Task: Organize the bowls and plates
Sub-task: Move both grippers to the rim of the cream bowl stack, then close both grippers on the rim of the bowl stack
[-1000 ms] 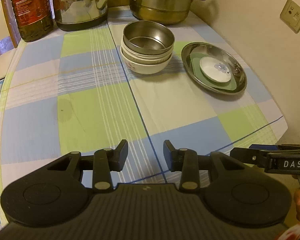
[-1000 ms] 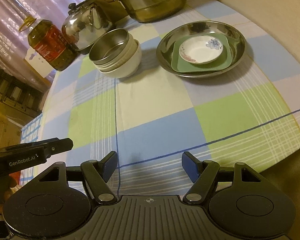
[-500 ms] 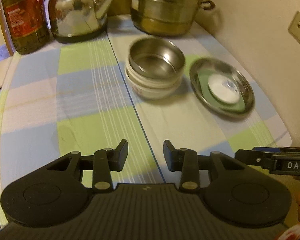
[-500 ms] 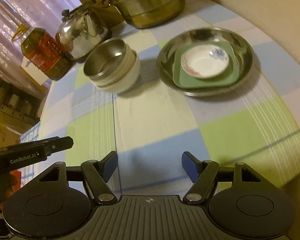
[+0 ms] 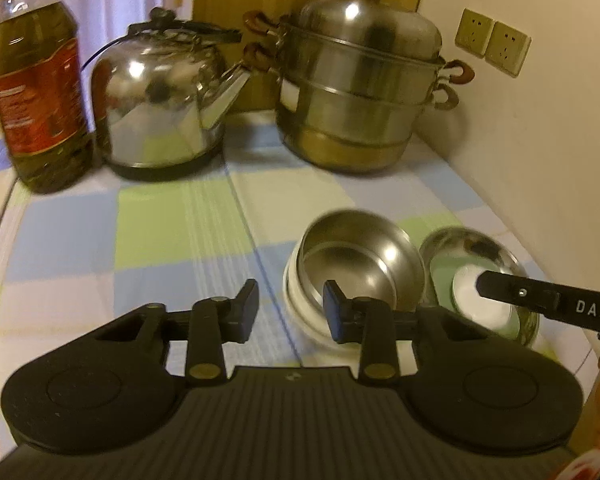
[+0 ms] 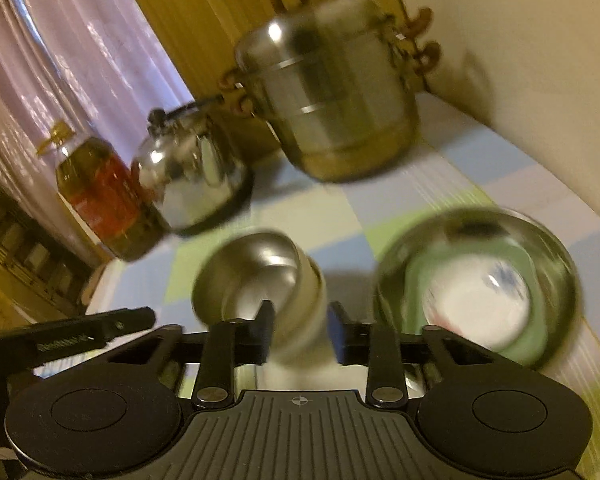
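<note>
A steel bowl (image 5: 360, 256) sits on top of a stack of white bowls (image 5: 300, 300) on the checked tablecloth. To its right a steel plate (image 5: 496, 248) holds a green square plate (image 5: 440, 280) and a small white dish (image 5: 484, 300). My left gripper (image 5: 290, 308) is open and empty, just in front of the bowl stack's left side. My right gripper (image 6: 300, 330) is open and empty, close in front of the bowl stack (image 6: 260, 280), with the steel plate (image 6: 548, 240) and white dish (image 6: 476, 304) to its right. The right wrist view is blurred.
At the back stand an oil bottle (image 5: 36, 92), a steel kettle (image 5: 160, 96) and a stacked steamer pot (image 5: 360, 88). A wall with sockets (image 5: 492, 42) runs along the right. The table's edge (image 5: 588, 352) lies right of the steel plate.
Both grippers have moved forward toward the bowl stack and the steel plate and now point more level; the dishes look larger and lower in view. The dishes themselves have not moved.
</note>
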Demonstrator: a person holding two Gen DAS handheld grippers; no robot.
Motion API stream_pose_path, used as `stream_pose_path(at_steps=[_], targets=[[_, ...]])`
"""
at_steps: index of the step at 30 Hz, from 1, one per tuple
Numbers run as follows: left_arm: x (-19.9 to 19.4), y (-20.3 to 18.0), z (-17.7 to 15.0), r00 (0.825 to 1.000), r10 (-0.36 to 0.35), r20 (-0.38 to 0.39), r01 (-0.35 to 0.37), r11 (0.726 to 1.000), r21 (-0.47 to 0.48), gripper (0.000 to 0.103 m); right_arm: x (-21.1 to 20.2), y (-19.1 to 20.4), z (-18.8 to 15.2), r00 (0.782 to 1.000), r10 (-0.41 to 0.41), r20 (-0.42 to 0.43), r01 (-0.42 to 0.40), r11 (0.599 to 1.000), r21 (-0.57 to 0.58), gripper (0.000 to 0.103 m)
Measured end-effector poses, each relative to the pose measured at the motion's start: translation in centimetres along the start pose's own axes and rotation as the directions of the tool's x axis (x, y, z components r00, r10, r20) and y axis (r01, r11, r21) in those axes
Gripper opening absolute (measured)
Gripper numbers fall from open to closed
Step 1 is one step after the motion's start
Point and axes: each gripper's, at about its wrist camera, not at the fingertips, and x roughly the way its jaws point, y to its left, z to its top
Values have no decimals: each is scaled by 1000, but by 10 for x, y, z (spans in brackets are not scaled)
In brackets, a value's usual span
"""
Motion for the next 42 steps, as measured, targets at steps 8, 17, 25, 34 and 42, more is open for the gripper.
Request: stream_pose_path(at_steps=[8,17,25,34,42], targets=[[37,8,14,999,-38,-24,38,999,-15,18,36,3,12,999,31,20,-30,999,-20,6],[55,12,12,997,-49,-64,47,999,-26,15,57,-9,7,999,30,-35,-29,1000,10,5],[57,11,12,995,-64,-77,61,997,-41,16,56,-18,9,998,47,-47,-44,997,63,5],[62,11,18,994,-59,-90,54,997,-55,16,65,-22,26,999,44,-32,-41,996,80,18],[74,11,18,990,-73,-124,64,995,-71,16,87,-31,21,996,60,-69,-50,989,137,19]])
